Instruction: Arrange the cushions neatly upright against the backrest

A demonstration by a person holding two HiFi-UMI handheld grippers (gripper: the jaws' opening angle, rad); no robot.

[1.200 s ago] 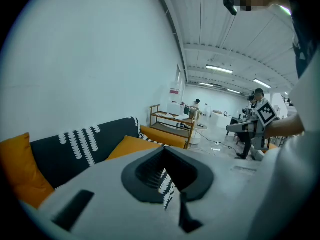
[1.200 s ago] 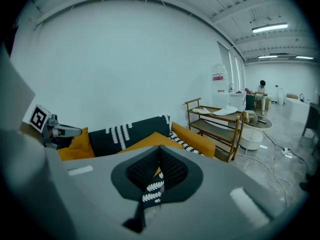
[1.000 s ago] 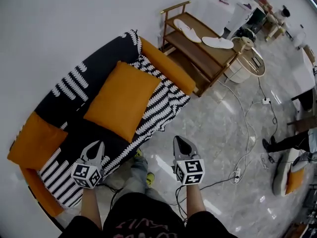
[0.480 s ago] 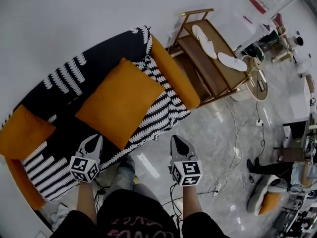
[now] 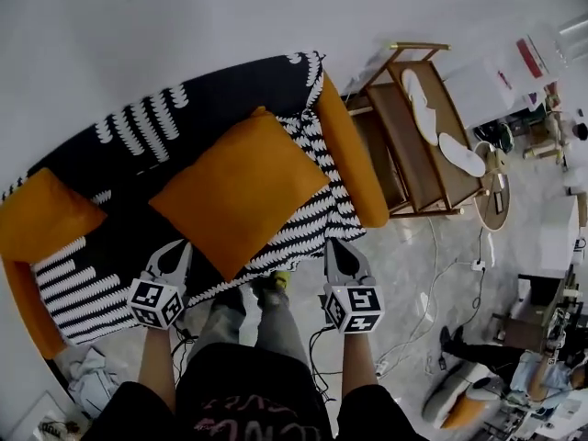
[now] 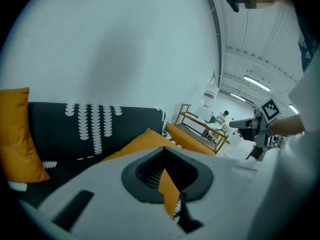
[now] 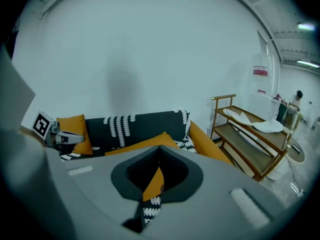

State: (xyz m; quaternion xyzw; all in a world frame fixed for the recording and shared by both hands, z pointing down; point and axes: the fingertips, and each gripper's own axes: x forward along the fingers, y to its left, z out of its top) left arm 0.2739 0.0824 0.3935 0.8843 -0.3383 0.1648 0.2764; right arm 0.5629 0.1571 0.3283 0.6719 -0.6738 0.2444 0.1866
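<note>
- the large orange cushion (image 5: 241, 186) is lying flat on the seat of the sofa (image 5: 211, 99), in the centre of the head view.
- a second orange cushion (image 5: 46, 214) is standing upright at the sofa's left end.
- the left gripper (image 5: 177, 249) is hovering at lower left by the seat's front edge, jaws together, empty.
- the right gripper (image 5: 336, 246) is hovering right of centre, jaws together, empty.

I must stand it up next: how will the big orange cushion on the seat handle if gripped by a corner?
Probably soft and saggy: the cushion lies plump and flat. Likely light: it looks like stuffed fabric. Upright, it may slump unless leaned on the backrest.
</note>
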